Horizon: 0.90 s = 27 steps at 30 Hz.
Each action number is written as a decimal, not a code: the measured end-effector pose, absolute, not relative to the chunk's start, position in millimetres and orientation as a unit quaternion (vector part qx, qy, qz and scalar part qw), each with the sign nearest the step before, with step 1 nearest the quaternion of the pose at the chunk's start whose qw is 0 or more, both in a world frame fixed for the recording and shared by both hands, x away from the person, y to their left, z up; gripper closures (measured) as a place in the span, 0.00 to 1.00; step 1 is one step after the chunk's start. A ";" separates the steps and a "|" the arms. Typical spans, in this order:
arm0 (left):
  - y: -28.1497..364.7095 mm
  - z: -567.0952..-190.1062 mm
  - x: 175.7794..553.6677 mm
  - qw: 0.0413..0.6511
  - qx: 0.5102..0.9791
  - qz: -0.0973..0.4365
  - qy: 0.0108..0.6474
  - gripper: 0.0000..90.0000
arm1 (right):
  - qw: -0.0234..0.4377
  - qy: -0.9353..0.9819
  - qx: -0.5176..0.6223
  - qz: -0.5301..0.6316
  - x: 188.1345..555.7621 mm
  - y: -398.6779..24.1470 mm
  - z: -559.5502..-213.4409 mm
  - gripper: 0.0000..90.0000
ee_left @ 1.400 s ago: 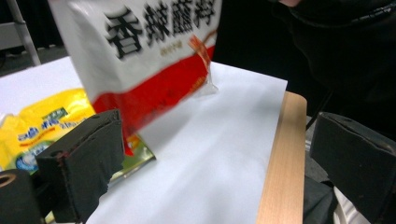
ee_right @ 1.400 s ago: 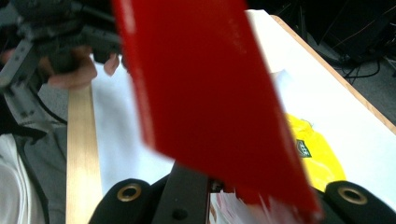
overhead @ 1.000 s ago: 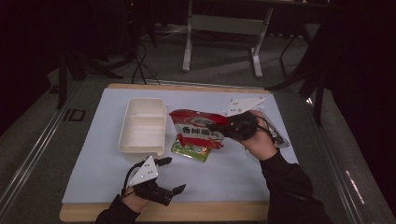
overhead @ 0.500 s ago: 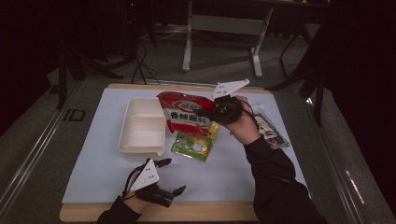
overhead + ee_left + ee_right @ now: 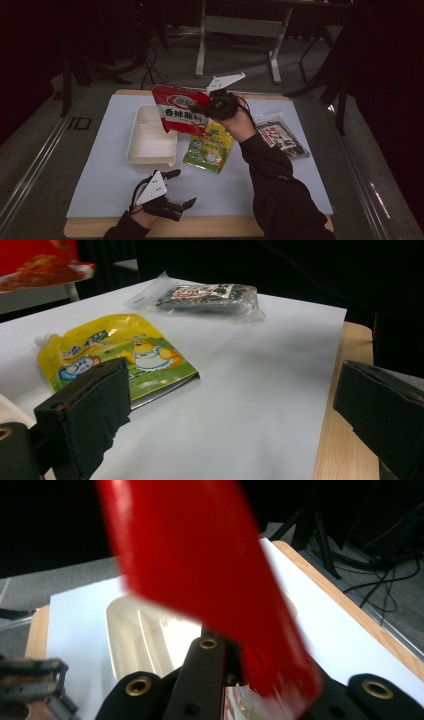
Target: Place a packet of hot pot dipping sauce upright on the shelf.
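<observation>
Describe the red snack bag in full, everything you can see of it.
The red snack bag is a flat, glossy plastic packet with a white label band bearing dark characters and a picture of food below it. It hangs in the air, tilted, above the table, over the right edge of the cream tray and the yellow pouch. The right tongs are shut on its right edge; nothing else touches it. In the right gripper view it appears as a blurred red sheet rising from the jaws.
</observation>
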<state>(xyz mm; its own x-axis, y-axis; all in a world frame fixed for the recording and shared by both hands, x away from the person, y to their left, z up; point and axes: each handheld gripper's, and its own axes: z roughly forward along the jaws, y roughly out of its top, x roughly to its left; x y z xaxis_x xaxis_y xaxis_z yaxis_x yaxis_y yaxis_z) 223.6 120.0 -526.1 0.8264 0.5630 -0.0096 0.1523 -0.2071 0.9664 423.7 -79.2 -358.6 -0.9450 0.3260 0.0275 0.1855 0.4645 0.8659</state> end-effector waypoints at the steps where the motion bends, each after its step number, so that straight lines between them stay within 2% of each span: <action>1: 120.2 -526.2 223.4 0.584 0.756 0.177 0.235 0.03 | 0.074 0.851 0.152 0.497 425.5 -76.0 -359.6 1.00; 14: 122.0 -526.8 220.2 0.584 0.759 0.172 0.232 0.03 | 0.070 0.853 0.157 0.493 462.5 -35.0 -380.0 1.00; 27: 123.7 -527.2 216.1 0.579 0.760 0.176 0.236 0.03 | 0.070 0.855 0.150 0.491 483.4 -3.4 -393.2 1.00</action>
<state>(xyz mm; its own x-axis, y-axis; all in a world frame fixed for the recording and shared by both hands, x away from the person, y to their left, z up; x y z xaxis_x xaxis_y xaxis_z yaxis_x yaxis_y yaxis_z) 216.1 123.7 -527.2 0.8267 0.5627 -0.0051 0.1542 -0.2178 0.9637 483.4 -3.4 -393.2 -0.9452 0.3254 0.0266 0.1869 0.4724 0.8614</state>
